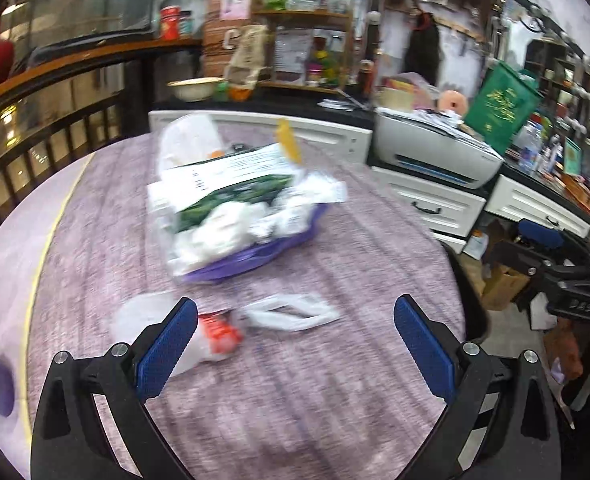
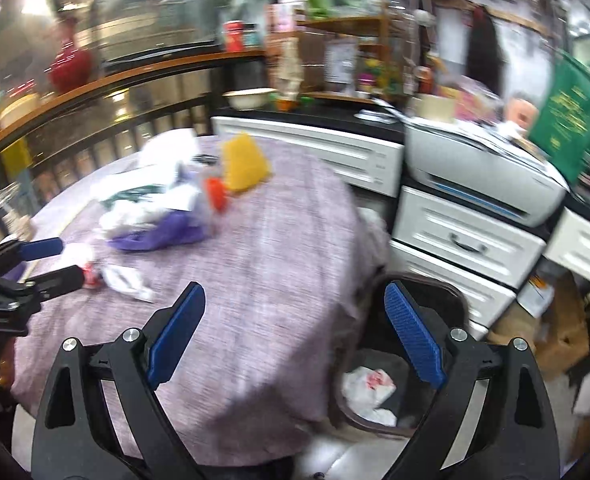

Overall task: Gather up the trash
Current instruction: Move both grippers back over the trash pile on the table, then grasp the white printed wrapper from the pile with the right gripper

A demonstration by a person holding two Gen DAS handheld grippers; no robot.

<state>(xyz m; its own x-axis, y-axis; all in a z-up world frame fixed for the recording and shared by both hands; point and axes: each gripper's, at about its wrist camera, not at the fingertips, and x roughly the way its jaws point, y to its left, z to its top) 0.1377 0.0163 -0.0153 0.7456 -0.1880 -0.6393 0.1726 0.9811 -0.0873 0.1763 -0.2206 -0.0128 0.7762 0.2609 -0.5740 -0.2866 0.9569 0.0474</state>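
My left gripper (image 1: 295, 328) stands open above the purple tablecloth (image 1: 315, 400). Just beyond its left finger lies a clear plastic bag with a red-orange print (image 1: 215, 334), and a crumpled white wrapper (image 1: 291, 312) rests between the fingers, farther out. A purple tray (image 1: 255, 258) heaped with white tissues, papers and a green packet sits mid-table. My right gripper (image 2: 295, 332) is open at the table's right edge, over a dark waste bin (image 2: 375, 400) on the floor that holds crumpled white trash (image 2: 369, 390). The left gripper (image 2: 55, 260) shows at the left of the right wrist view.
White drawer cabinets (image 2: 455, 248) and a grey printer (image 2: 483, 176) stand right of the table. A yellow object (image 2: 243, 164) and an orange one (image 2: 215, 194) sit near the tray. A railing and cluttered shelves lie behind. Cardboard boxes (image 2: 555, 340) sit on the floor at right.
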